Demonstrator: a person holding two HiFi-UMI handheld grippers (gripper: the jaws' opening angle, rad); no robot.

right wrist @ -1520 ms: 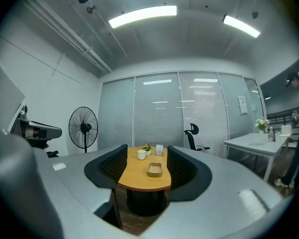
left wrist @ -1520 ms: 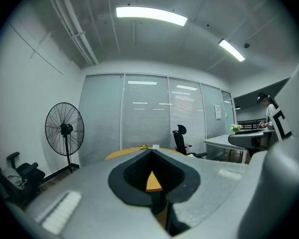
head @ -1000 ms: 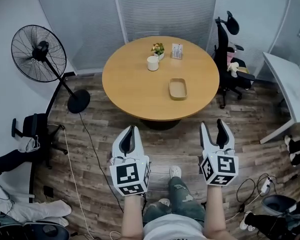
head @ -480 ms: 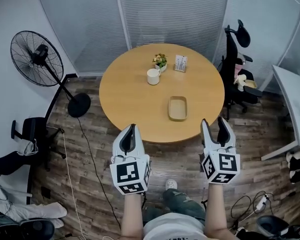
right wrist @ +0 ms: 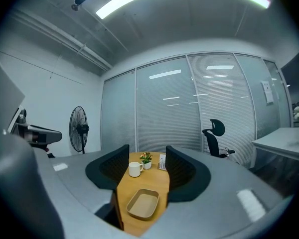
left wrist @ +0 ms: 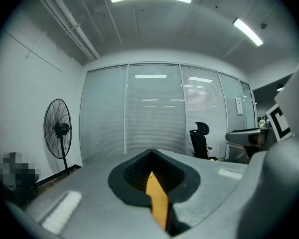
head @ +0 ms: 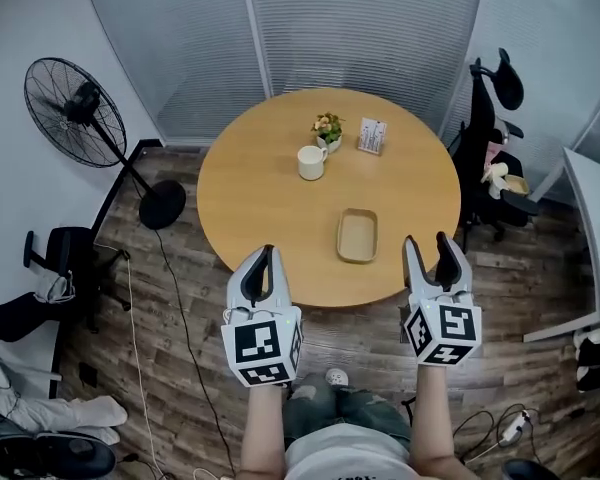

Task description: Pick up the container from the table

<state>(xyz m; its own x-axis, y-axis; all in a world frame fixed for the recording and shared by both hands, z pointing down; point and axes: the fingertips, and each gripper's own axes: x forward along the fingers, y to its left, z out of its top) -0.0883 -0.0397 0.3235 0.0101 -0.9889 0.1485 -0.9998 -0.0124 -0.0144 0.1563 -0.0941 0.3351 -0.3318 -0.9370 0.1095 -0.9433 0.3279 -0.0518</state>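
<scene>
Head view: round wooden surface lies ahead of both grippers, its near edge just past their tips. Shallow tan container rests on it, ahead and slightly left of the right gripper. That gripper's jaws stand apart and empty; the right gripper view frames the container between them. Left gripper is clenched on nothing. Judgement: reach not yet made. Bring the right gripper in low, straddle one thin rim wall, close squarely. White mug stands well beyond, out of the path.
</scene>
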